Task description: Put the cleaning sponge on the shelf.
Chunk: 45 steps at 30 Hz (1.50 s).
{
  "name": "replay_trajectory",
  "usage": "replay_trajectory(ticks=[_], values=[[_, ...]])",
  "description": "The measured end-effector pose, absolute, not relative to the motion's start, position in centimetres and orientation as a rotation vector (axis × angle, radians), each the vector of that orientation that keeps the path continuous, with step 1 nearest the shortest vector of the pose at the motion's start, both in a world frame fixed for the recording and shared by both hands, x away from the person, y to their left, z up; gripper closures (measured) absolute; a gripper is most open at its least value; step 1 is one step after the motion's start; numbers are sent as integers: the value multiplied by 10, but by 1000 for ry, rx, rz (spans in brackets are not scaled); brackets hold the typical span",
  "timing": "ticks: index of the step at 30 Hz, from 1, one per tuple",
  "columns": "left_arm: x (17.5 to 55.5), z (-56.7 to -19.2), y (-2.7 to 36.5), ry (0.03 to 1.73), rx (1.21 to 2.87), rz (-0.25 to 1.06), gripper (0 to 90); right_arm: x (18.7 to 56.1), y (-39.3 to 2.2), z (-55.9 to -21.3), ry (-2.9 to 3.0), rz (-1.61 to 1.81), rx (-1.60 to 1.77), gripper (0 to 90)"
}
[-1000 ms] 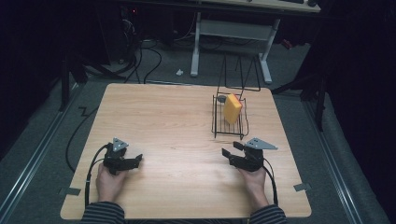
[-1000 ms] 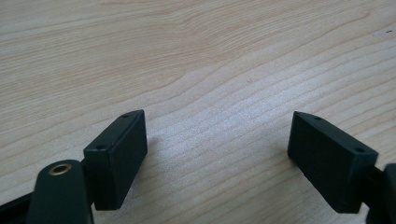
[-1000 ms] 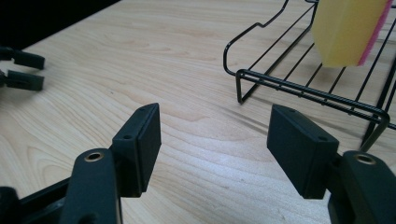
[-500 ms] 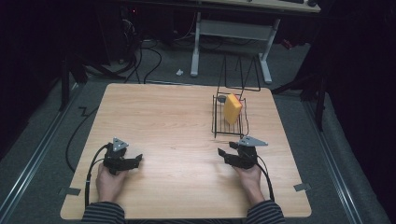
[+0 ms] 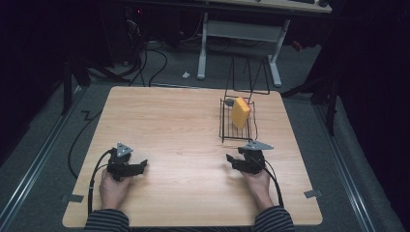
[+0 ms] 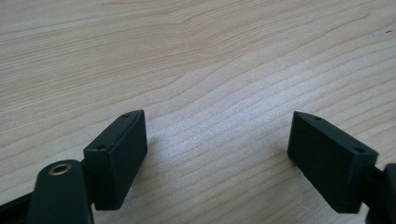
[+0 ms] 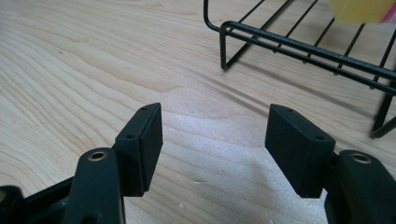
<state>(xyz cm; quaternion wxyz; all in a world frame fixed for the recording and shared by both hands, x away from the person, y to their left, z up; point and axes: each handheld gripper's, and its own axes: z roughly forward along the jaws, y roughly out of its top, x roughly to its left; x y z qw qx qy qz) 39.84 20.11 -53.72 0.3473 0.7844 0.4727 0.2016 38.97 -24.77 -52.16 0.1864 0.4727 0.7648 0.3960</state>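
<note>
A black wire rack (image 5: 226,126) stands on the right half of the wooden table (image 5: 183,121), and a yellow sponge (image 5: 240,112) stands upright in it. My right gripper (image 5: 232,160) rests on the table just in front of the rack, open and empty. In the right gripper view the right gripper (image 7: 215,119) has bare wood between its fingers, with the wire rack (image 7: 299,44) ahead to the right and the yellow sponge (image 7: 362,8) at the top edge. My left gripper (image 5: 141,166) lies at the near left, also open. Bare wood lies between the spread fingers of the left gripper (image 6: 219,126) in its own view.
A small grey object (image 5: 228,102) sits at the rack's far left corner. A second, empty wire frame (image 5: 249,77) stands behind the rack at the table's far edge. Cables (image 5: 96,174) trail from both grippers toward the near edge. Beyond the table stands a white desk frame (image 5: 241,34).
My right gripper has slid a little to the left and turned slightly, still in front of the rack. The left gripper has stayed where it was.
</note>
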Motion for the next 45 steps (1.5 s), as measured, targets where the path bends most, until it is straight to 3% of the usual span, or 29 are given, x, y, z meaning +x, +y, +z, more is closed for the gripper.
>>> replay_trajectory(ticks=[45], values=[[398, -537, 201, 1225, 2035, 523, 204, 398, -233, -532, 2211, 923, 1295, 317]])
